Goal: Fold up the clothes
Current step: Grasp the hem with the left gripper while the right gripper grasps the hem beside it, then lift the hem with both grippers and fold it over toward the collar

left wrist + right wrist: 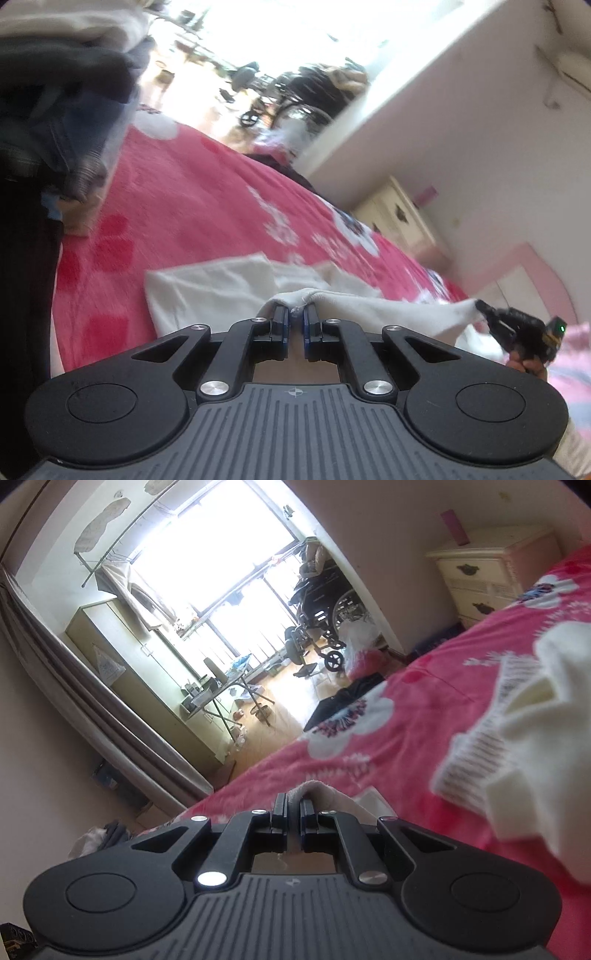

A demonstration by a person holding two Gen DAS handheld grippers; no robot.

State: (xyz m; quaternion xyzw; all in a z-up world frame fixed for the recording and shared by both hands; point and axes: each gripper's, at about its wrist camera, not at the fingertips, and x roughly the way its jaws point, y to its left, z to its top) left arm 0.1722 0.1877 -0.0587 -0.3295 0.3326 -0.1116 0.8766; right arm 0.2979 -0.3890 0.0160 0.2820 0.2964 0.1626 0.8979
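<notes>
Pink floral blanket (192, 206) covers the bed, and right up close the left gripper (295, 314) is pinched on the edge of a white garment (221, 284) that's partly spread flat on that blanket, while the right gripper (293, 800) is clamped on another bit of the same cloth over at the side. Further back there's a dark pile of clothes (62, 122), a cream dresser (491, 572), then a wheelchair (321, 609) by the bright window (221, 554).
</notes>
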